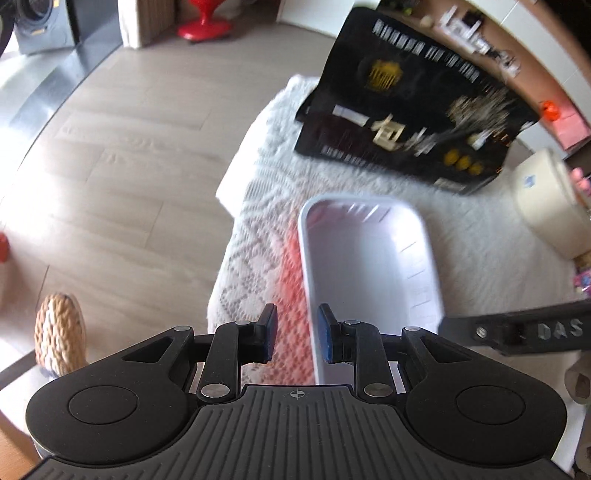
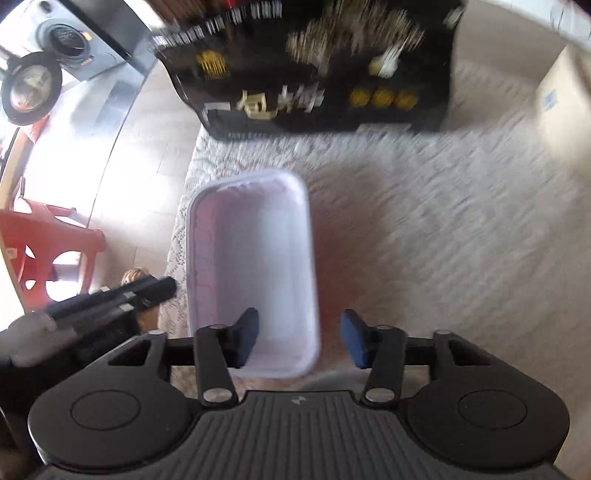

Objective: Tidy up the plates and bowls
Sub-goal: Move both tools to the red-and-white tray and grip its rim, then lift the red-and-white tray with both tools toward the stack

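A white rectangular basin (image 1: 373, 266) with rounded corners and slotted side walls stands upright and empty on a tabletop covered by a white lace cloth (image 1: 258, 236), near the cloth's left edge, its long axis running away from both cameras. A reddish tint shows on the cloth along the basin's long sides.

In the left wrist view, the left gripper (image 1: 297, 334) hangs over the basin's near left rim. One of its blue-padded fingers (image 1: 271, 332) is outside the wall, above the cloth, and the other inside the basin. The fingers stand a little apart with the rim between them; the pads do not press on it.

In the right wrist view, the right gripper (image 2: 299, 339) straddles the basin's near right corner, one finger (image 2: 246, 338) over the inside and the other over the cloth. These fingers are wider apart and touch nothing that can be seen. Each gripper's dark body pokes into the other's view from the side.

Beyond the basin, at the far part of the cloth, lies a black box (image 1: 413, 107) with white and gold print, blurred. A cream-coloured container (image 1: 546, 206) stands to the right. Left of the tabletop is pale wood flooring (image 1: 122, 166), with a red stool (image 1: 201, 24) and a grey washing machine (image 1: 40, 26) farther off, and a red plastic chair (image 2: 48, 251) nearer.
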A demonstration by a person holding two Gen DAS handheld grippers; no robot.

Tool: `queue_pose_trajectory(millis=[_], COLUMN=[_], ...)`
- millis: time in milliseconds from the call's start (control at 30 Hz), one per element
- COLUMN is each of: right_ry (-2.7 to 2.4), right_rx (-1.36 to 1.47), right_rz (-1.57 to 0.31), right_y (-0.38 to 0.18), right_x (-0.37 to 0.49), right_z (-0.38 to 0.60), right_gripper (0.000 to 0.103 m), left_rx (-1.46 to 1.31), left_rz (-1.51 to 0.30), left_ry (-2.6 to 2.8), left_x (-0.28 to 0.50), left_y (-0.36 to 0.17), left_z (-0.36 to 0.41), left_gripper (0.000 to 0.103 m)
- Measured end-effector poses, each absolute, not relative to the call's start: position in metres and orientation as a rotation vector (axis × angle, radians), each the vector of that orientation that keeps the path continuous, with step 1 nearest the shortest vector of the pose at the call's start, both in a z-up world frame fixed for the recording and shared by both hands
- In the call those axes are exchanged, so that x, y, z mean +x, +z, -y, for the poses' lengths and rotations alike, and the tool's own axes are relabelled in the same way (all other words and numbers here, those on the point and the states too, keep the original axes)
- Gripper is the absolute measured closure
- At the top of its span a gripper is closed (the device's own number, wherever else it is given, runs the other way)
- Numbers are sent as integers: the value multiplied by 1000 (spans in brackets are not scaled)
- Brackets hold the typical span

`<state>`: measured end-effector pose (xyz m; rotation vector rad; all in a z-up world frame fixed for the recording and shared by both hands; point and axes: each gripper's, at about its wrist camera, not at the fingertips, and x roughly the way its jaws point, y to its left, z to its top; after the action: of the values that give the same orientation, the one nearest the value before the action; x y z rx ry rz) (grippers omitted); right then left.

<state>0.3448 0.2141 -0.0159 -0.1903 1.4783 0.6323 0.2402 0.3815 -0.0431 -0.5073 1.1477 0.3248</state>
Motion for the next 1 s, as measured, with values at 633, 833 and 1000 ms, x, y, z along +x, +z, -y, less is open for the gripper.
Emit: queue_pose_trajectory(millis=[633, 833, 1000], right_ry=[600, 613, 647], right_rx=[-250, -177, -151], right_rz=[-1472, -1339, -1197], right_y=[-23, 56, 106], right_x=[326, 308, 271], right_z=[-227, -175, -110], right_gripper=[76, 75, 74], left_rx=[-584, -580, -462], left_rz=[-1098, -965, -884], left_ry=[185, 48, -31], left_x=[235, 207, 178], left_y=[-16, 49, 87], left_z=[-368, -334, -275], left_gripper=[77, 76, 75])
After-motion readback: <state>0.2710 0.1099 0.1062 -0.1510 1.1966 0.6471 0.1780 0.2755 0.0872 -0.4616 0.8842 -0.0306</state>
